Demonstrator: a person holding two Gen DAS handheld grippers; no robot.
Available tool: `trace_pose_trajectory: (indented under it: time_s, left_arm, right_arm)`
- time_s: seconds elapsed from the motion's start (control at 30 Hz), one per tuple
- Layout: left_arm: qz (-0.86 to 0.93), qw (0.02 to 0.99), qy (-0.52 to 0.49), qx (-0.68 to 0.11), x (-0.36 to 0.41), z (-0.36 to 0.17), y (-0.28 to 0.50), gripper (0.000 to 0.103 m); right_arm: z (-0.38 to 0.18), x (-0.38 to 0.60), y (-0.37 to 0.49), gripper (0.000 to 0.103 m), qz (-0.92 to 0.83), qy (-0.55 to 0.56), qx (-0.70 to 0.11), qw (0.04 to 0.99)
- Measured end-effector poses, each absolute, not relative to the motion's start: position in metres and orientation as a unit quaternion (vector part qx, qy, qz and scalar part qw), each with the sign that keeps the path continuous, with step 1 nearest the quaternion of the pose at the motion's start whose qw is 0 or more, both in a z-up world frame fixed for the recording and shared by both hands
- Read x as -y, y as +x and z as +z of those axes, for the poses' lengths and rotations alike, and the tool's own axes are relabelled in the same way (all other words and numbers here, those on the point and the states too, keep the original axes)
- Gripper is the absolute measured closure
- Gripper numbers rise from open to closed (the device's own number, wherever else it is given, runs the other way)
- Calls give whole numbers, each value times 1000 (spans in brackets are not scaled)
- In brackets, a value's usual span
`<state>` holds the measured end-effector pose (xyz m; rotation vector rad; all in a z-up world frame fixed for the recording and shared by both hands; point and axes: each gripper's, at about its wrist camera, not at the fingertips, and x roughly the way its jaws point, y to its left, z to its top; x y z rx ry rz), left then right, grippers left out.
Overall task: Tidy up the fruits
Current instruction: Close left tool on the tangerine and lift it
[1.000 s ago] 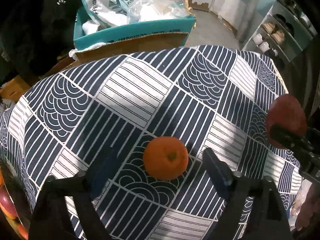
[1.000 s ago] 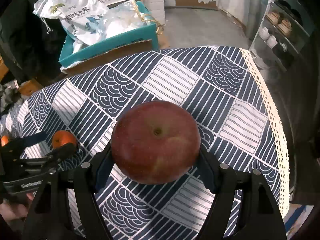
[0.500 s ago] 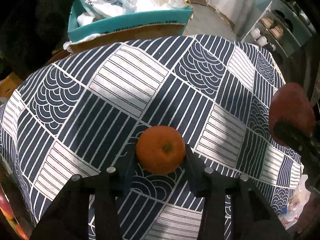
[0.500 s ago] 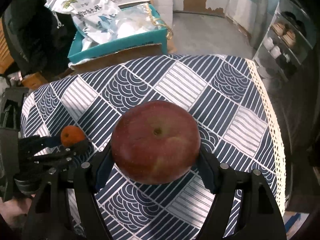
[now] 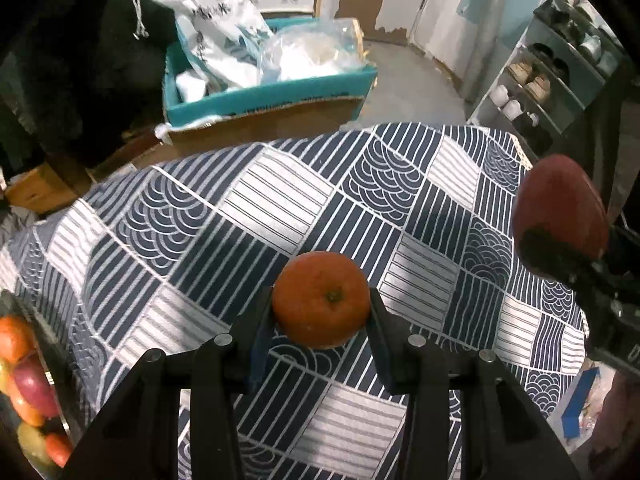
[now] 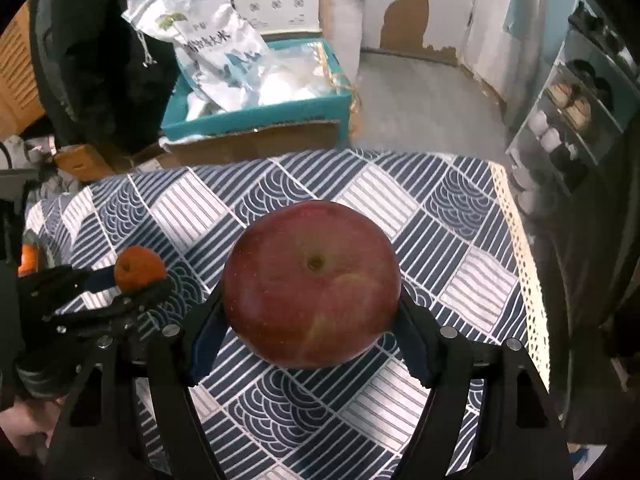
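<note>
My left gripper [image 5: 320,312] is shut on a small orange [image 5: 321,299] and holds it a little above the patterned tablecloth [image 5: 256,200]. The right wrist view shows the same orange [image 6: 139,268] in the left gripper [image 6: 138,280] at the left. My right gripper [image 6: 310,320] is shut on a large red apple [image 6: 311,282], lifted clear of the tablecloth [image 6: 440,216]. That apple [image 5: 560,216] also appears at the right edge of the left wrist view.
A container with several fruits [image 5: 24,384] sits at the table's left edge. Beyond the far edge stands a teal box [image 5: 272,92] with white bags [image 6: 216,52]. A shoe rack [image 5: 552,68] stands at the back right. A lace trim [image 6: 520,264] marks the table's right edge.
The left jaws closed on the orange and lifted it off the cloth. The right gripper rose with the apple, so the table looks farther away in both views.
</note>
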<state>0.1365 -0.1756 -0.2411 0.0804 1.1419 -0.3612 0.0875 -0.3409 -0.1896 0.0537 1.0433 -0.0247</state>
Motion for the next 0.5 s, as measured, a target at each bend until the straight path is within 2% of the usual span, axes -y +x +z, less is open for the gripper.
trace_pose_trajectory:
  time_s: [0.5]
  left_arm:
    - [-169,858,16,-484,145,-169,107,59]
  right_arm:
    - [-136,314,75,28,16,8,-451,892]
